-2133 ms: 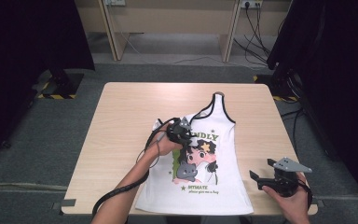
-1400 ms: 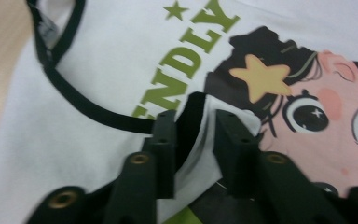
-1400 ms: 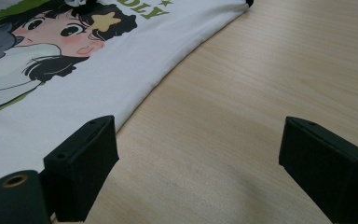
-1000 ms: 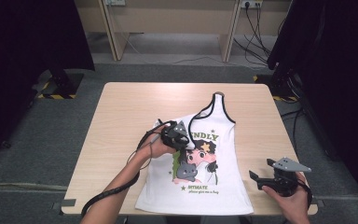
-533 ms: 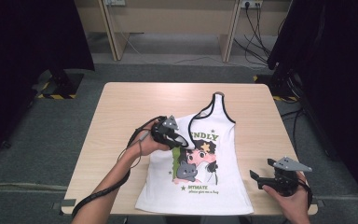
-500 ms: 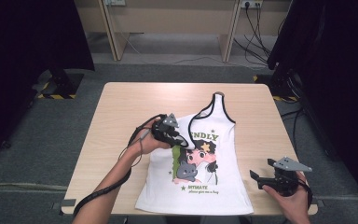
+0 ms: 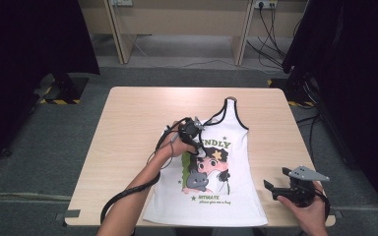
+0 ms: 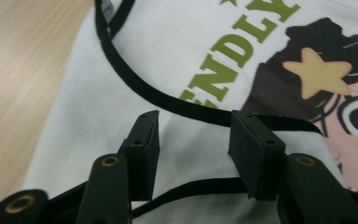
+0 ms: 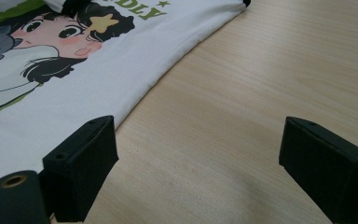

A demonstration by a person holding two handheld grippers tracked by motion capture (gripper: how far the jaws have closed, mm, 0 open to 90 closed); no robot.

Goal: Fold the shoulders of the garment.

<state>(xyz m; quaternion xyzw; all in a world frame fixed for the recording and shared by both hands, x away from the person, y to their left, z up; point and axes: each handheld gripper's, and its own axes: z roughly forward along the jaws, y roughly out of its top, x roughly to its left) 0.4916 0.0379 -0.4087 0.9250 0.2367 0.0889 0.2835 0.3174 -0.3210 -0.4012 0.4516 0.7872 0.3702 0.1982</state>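
Observation:
A white tank top [image 7: 236, 167] with black trim and a cartoon girl print lies flat on the wooden table [image 7: 128, 123]. Its left shoulder strap [image 8: 135, 84] is folded down across the green lettering. My left gripper [image 7: 200, 147] hovers over that folded strap at the shirt's upper left. In the left gripper view its jaws [image 8: 196, 121] have just been opening and stand apart above the fabric, nothing pinched between them. My right gripper [image 7: 269, 189] rests near the table's front right corner, open. Its jaws [image 9: 200, 130] frame bare wood just beside the shirt's side edge [image 9: 74, 84].
Bare tabletop [image 7: 123, 162] lies left of the shirt and another strip [image 7: 280, 132] to its right. Dark curtains hang on both sides of the table. Cables and desk legs [image 7: 236, 44] stand on the floor beyond the far edge.
My left gripper has shifted slightly toward the table's far side and to the right over the shirt's chest. The right gripper has stayed put.

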